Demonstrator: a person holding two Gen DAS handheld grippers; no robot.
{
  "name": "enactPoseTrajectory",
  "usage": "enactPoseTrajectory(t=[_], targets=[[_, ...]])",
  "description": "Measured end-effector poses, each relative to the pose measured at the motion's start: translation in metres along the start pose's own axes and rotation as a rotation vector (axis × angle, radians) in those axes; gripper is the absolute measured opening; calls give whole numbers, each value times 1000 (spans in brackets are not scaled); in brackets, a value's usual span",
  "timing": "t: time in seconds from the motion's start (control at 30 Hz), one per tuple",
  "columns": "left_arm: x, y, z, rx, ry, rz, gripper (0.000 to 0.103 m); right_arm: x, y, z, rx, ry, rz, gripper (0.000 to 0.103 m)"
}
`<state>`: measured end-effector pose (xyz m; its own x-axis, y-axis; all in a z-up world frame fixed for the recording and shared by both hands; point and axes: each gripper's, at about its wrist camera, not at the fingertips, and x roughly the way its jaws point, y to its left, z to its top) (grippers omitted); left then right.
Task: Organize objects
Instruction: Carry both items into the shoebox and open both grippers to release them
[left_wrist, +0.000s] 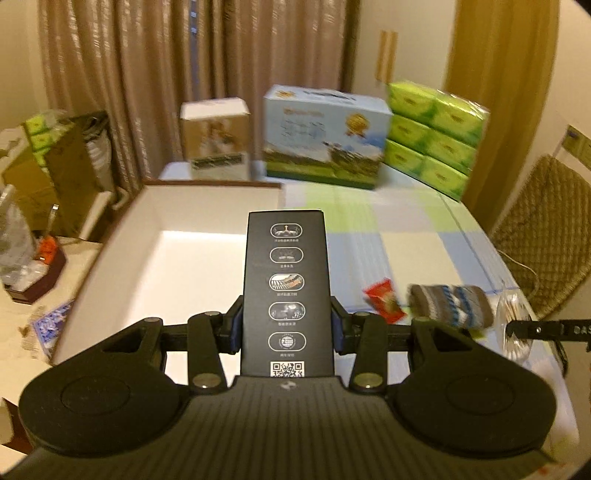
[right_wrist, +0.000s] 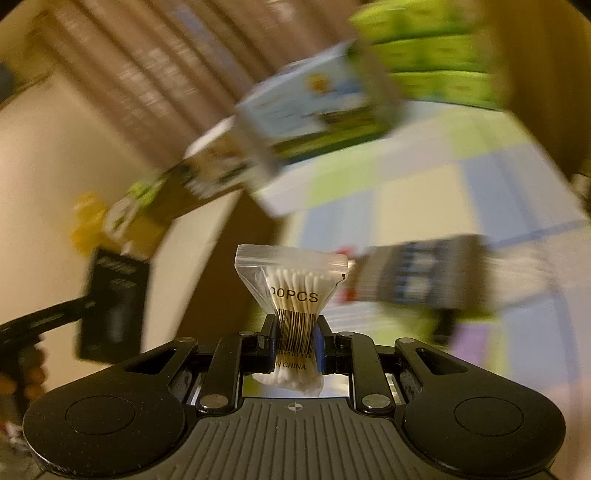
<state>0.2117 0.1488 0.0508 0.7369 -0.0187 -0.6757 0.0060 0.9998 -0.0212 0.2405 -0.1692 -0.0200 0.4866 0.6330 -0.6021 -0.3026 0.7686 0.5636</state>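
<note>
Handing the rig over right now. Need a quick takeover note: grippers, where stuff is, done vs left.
Left gripper: shut on the black box, held above the open white box.
Right gripper: shut on the swab bag, off the table; view blurred.
On the table: red packet, knit sleeve, glass, all right of the white box.
Done: both items picked up; white box shows nothing inside yet.
Left: probably set both into the white box, then collect the packet, sleeve and glass.
</note>
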Motion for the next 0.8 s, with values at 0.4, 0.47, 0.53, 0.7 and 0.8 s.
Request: enactPoseTrajectory(t=[0.4,0.47,0.53,0.7,0.8], targets=[[11,88,11,11,16,130,38,117,143,5,-209,111,165,17],[18,98,12,19,22,131,38,136,158,4,-226,135,147,17],[27,107,13,24,35,128,38,156,163,0,-234,163,121,17],[57,128,8,34,83,117,38,196,169,-11,-256,230,42,17],[75,140,5,25,105,101,38,215,167,-15,-262,261,10,17]])
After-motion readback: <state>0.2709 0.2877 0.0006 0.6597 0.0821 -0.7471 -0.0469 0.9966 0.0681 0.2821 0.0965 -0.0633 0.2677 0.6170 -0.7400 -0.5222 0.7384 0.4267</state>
